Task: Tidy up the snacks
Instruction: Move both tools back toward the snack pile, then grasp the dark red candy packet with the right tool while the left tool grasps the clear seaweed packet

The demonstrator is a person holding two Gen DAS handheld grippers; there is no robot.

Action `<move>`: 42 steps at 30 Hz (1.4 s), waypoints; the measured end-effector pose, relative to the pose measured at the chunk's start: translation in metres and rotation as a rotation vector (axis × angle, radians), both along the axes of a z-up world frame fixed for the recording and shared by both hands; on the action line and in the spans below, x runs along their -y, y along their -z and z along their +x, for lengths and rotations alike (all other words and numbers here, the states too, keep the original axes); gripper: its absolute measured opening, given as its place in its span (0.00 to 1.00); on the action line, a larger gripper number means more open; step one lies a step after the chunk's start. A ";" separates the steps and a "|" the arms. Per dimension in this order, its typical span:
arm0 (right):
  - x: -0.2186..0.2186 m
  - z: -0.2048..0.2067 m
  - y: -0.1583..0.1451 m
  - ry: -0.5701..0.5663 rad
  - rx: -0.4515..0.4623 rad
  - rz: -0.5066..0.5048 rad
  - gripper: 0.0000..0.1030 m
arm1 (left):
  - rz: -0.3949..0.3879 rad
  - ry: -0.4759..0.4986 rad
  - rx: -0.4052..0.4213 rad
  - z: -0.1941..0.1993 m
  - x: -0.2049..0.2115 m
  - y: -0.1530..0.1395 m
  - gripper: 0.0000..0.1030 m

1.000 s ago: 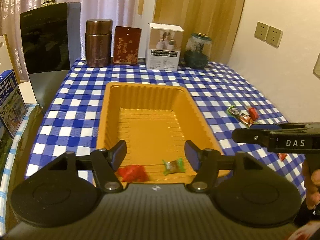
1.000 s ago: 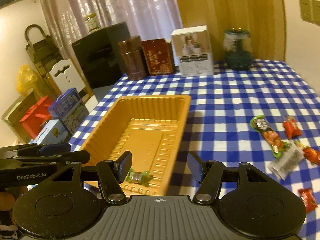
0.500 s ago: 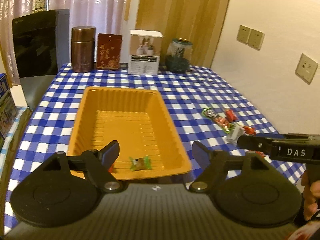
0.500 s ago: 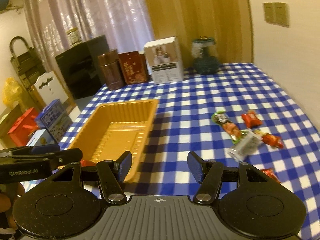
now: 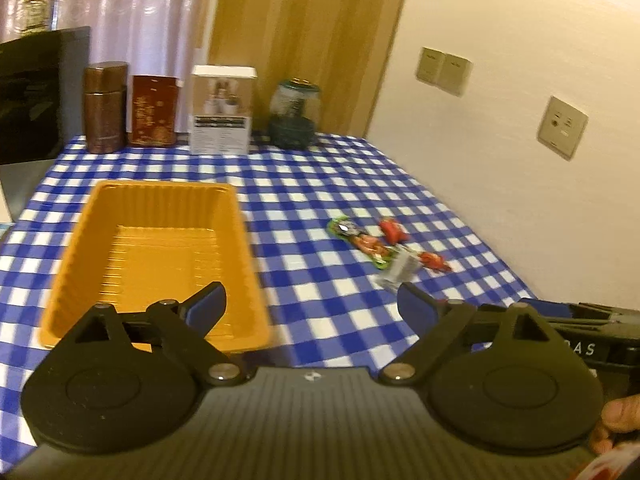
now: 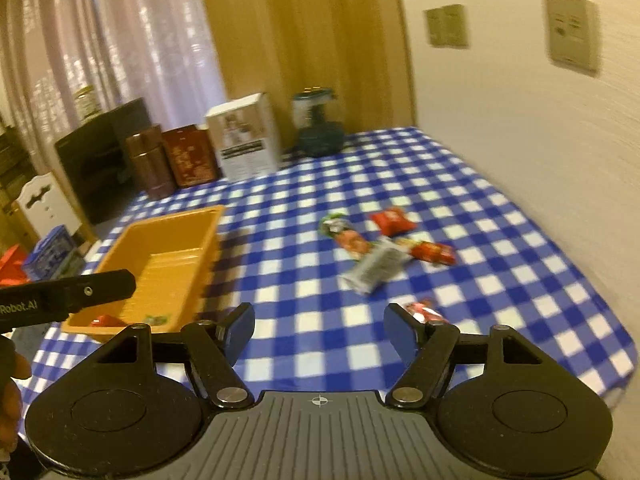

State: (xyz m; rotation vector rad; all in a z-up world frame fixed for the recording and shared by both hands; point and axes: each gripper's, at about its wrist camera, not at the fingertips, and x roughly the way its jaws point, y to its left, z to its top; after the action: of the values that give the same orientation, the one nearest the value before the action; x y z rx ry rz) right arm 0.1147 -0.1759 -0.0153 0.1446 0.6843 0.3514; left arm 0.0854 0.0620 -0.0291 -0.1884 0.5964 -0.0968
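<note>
An orange tray (image 5: 156, 200) (image 6: 168, 224) lies on the blue checked tablecloth, with a red candy (image 6: 105, 321) and a green candy (image 6: 157, 319) at its near end. To its right lie loose snacks: a long green packet (image 5: 360, 242) (image 6: 346, 234), a silver packet (image 5: 400, 270) (image 6: 374, 266), red packets (image 5: 391, 231) (image 6: 392, 220) (image 6: 434, 252) and a small red candy (image 6: 426, 309). My left gripper (image 5: 310, 308) hovers near the tray's right edge, jaws opening, nothing between them. My right gripper (image 6: 320, 326) is opening over bare cloth, empty, the small red candy just past its right finger.
At the table's far edge stand a brown canister (image 5: 105, 106), a red tin (image 5: 154, 110), a white box (image 5: 222, 110) and a dark glass jar (image 5: 294, 114). A wall with sockets (image 5: 562, 128) borders the table on the right. A black appliance (image 5: 32, 92) sits at far left.
Both grippers have swung right, away from the tray toward the loose snacks, and their jaws have widened. The red and green candies stayed in the tray.
</note>
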 end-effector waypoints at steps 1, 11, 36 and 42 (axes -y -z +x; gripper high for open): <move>0.007 -0.001 0.002 0.017 -0.003 -0.002 0.69 | -0.004 0.013 -0.004 0.003 0.006 0.001 0.89; 0.050 0.009 0.023 0.096 -0.029 -0.006 0.69 | 0.010 0.096 -0.007 0.025 0.050 0.015 0.89; 0.042 0.095 0.096 -0.055 -0.032 -0.188 0.55 | 0.111 0.213 -0.065 0.117 0.090 0.065 0.89; 0.034 0.110 0.113 -0.097 -0.036 -0.245 0.44 | 0.115 0.227 -0.082 0.131 0.093 0.074 0.89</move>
State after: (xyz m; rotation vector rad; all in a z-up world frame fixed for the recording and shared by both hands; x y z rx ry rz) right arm 0.2246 -0.2101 -0.1286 -0.1157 0.7655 0.3555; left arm 0.2167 -0.0309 -0.1033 -0.0125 0.7021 -0.2744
